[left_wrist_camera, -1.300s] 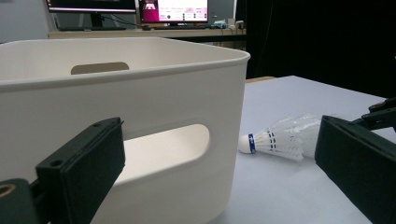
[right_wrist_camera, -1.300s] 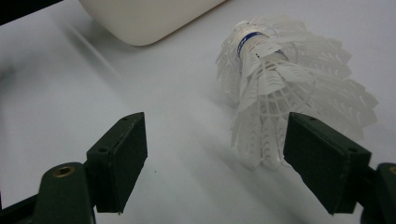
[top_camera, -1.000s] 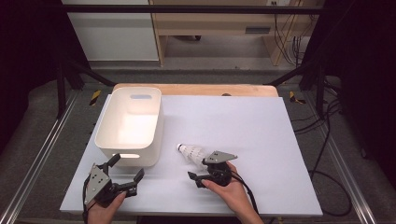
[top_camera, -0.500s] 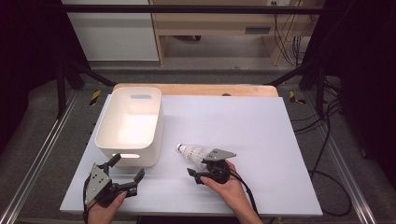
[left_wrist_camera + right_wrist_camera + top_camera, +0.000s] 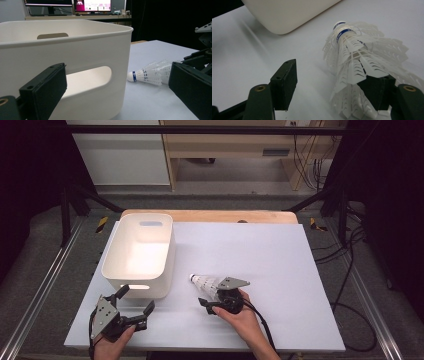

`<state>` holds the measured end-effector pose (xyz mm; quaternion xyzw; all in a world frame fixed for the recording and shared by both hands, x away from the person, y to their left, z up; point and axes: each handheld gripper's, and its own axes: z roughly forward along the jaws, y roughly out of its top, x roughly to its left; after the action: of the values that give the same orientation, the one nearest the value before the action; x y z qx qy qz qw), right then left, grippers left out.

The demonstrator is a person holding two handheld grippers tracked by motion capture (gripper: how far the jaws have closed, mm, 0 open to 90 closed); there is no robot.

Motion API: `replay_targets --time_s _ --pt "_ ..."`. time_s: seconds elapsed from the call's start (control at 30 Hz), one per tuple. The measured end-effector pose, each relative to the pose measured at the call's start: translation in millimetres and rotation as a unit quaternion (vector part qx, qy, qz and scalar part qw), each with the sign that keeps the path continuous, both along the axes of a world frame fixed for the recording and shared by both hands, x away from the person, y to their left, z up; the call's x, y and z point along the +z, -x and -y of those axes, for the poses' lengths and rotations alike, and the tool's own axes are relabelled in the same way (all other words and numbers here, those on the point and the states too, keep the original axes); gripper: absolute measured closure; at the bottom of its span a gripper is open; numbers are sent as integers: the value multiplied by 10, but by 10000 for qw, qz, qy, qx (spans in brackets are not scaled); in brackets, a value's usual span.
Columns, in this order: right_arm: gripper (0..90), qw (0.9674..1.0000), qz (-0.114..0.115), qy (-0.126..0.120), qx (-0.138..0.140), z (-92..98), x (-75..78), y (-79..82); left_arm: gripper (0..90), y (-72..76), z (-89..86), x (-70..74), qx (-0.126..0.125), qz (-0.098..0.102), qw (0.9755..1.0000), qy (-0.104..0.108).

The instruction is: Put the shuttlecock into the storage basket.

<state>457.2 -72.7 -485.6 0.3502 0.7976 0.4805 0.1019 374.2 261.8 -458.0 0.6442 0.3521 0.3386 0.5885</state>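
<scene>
Since the earlier frame, the right tool (image 5: pixel 332 85) jaws have been closing around the shuttlecocks (image 5: pixel 359 62) without gripping yet, the left tool (image 5: pixel 131 306) idles open, and next comes a firm grip and lift into the bin (image 5: pixel 162 270).

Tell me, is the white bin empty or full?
Empty: the white bin shows a bare floor inside, and the shuttlecocks lie outside on the table.

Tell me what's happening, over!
Left gripper open, idle by bin. Right gripper open, one jaw against shuttlecock stack, not clamped. Nothing in the way.
</scene>
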Motion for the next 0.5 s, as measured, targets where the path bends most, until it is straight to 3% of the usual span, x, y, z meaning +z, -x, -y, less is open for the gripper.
replay_targets --time_s 0.5 --pt "338 10000 30 52 4 -38 -15 -30 17 0 1 0 -1 0 10000 -13"
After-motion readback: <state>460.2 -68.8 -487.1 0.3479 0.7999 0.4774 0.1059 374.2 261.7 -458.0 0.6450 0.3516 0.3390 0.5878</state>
